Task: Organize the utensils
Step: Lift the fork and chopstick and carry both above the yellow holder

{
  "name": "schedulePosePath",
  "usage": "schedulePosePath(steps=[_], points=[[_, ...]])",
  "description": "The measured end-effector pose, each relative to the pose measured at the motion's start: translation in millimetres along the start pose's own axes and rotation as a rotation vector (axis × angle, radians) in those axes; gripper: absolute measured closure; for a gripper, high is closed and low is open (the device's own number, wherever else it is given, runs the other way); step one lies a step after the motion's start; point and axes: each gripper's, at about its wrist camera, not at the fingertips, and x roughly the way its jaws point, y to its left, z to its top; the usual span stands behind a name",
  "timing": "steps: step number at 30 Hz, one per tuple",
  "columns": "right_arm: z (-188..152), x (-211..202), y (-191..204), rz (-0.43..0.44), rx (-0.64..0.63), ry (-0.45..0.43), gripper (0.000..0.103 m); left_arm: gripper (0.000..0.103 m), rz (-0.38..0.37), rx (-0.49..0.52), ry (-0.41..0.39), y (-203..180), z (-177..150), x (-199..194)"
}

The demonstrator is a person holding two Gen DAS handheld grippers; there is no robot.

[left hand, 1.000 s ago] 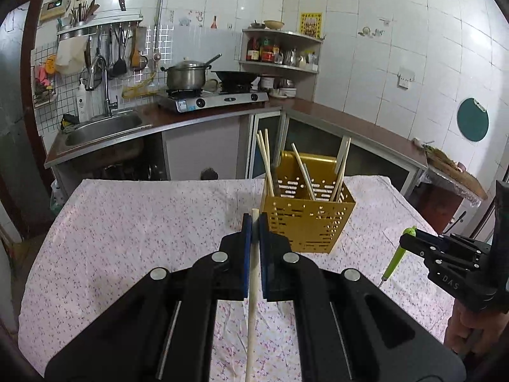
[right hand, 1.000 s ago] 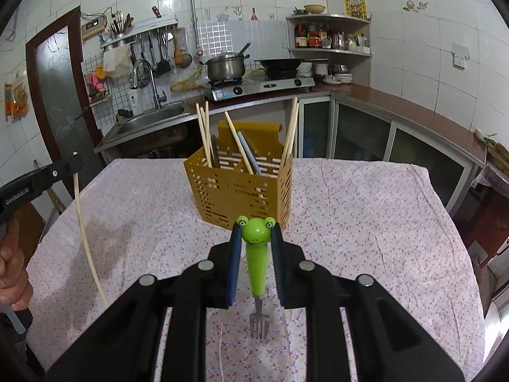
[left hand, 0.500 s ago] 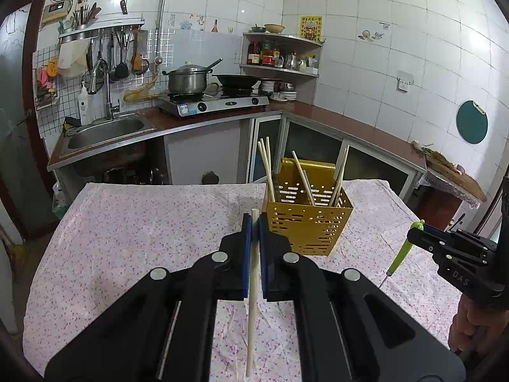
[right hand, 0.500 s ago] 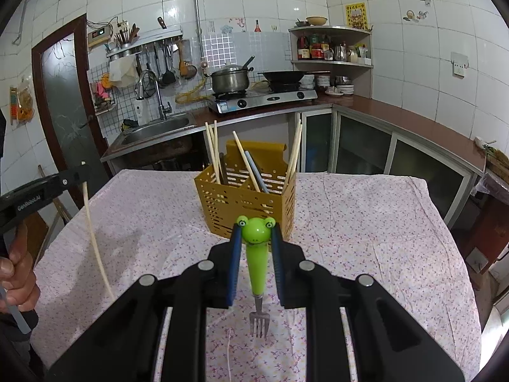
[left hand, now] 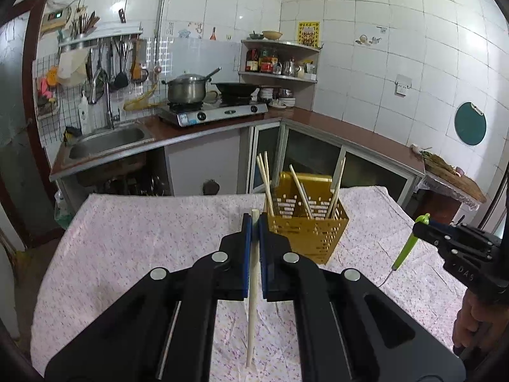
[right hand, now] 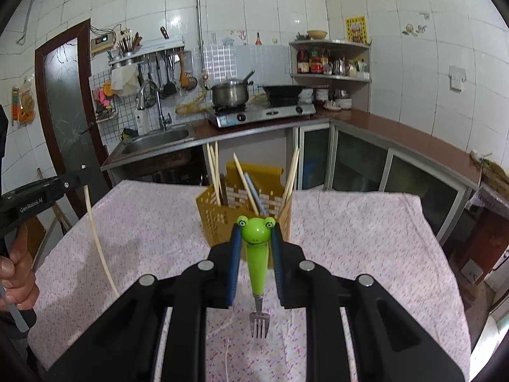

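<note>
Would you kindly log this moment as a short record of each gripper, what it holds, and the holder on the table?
left gripper: shut on a single pale chopstick, hanging near vertical above the table
right gripper: shut on frog-headed green fork, tines pointing down
yellow utensil holder: upright on the floral tablecloth, already holding several chopsticks
held items: both still outside the holder

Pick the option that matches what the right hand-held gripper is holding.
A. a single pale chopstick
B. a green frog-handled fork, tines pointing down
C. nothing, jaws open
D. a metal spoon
B: the right hand-held gripper is shut on the frog-handled fork, its frog head up between the fingers and its tines hanging below, over the floral tablecloth.
</note>
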Motion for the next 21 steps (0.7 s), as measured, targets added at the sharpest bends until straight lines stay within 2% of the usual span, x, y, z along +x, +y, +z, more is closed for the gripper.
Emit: schedulePosePath(steps=[4, 16, 21], points=[[22, -9, 1, 0.001, -0.016, -0.045, 0.084, 0.1, 0.037, 0.043, -0.05, -7, 20, -3], [84, -26, 2, -0.024, -0.033, -0.173, 0.084, 0.1, 0.04, 0.085, -0.151, -31, 69, -3], [106, -33, 1, -0.014, -0.024, -0.221, 0.084, 0.1, 0.037, 0.067, -0.187, -32, 87, 0]])
